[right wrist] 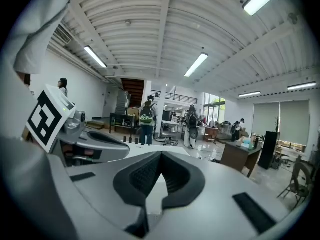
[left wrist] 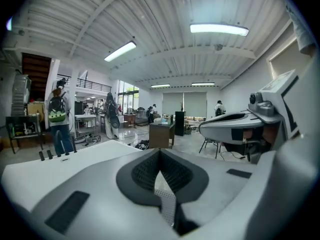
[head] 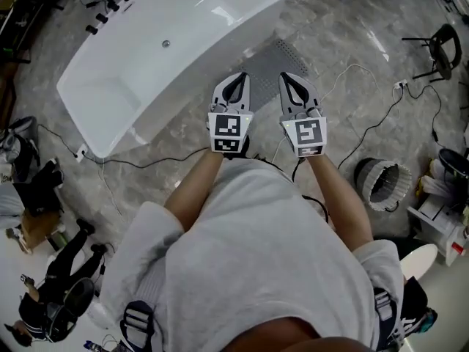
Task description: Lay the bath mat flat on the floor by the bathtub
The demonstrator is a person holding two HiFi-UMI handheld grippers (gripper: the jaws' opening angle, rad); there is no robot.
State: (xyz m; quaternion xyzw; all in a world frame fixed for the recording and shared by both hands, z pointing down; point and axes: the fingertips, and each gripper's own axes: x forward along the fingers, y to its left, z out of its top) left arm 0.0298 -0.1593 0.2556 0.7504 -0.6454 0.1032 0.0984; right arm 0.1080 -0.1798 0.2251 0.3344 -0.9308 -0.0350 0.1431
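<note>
The grey bath mat lies on the marble floor beside the white bathtub; its near part is hidden behind my grippers. Both grippers are held up side by side in front of the person's chest, above the mat and pointing roughly level across the room. My left gripper is shut, with no mat hanging from it. My right gripper is shut too and holds nothing. Each gripper view looks over the tub into the hall and shows the other gripper at its edge.
Cables trail over the floor to the right and below the tub. A round white ribbed drum stands at the right, a black chair at the far right. People and bags are at the lower left.
</note>
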